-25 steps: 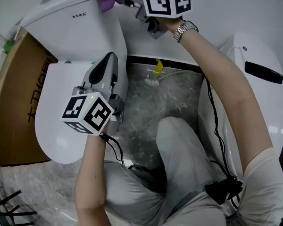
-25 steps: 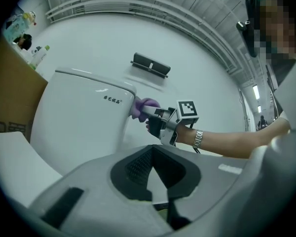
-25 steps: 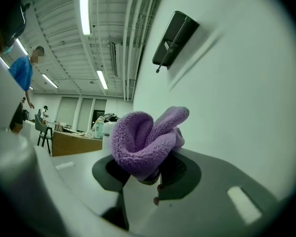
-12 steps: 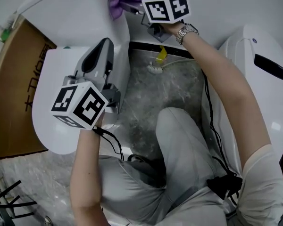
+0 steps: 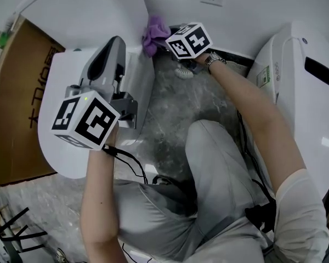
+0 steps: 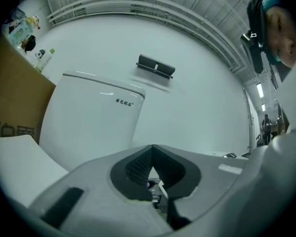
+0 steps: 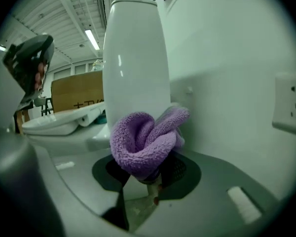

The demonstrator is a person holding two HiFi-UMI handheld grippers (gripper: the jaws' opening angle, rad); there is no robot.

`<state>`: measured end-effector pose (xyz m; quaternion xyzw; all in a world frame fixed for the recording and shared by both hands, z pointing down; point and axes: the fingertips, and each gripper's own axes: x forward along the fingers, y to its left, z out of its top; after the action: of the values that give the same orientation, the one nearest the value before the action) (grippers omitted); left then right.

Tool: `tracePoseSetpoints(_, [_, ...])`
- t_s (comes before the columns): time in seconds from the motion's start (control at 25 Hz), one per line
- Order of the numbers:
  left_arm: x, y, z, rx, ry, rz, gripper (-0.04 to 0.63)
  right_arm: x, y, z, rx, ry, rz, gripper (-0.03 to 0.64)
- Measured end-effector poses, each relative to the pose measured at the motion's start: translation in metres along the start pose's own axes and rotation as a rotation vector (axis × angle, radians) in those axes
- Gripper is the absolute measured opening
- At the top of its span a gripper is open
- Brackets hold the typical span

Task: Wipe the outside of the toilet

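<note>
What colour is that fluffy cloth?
Purple; the cloth shows best in the right gripper view.

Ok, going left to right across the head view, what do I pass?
Box → left gripper → cloth → right gripper → second toilet.

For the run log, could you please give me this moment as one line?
right gripper: shut on purple cloth, by toilet tank side, contact unclear | left gripper: shut, empty, over toilet lid
</note>
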<state>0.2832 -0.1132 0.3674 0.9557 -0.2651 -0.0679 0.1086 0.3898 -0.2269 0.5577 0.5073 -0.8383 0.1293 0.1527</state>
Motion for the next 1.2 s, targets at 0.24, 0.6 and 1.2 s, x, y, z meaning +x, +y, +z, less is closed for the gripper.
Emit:
tracePoseSetpoints(0.24, [0.001, -0.002, -0.005, 0.011, 0.011, -0.017, 0.005, 0.015, 0.018, -0.046, -0.013, 0.072, 0.028, 0.133])
tracePoseSetpoints(0.6, [-0.014, -0.005, -0.004, 0.012, -0.016, 0.05, 0.005, 0.004, 0.043, -0.049, -0.009, 0.033, 0.098, 0.133])
tracePoseSetpoints(1.2, [-0.109, -0.042, -0.049, 0.119, 0.07, 0.044, 0.005, -0.017, 0.102, -0.048, 0.02, -0.046, 0.144, 0.133])
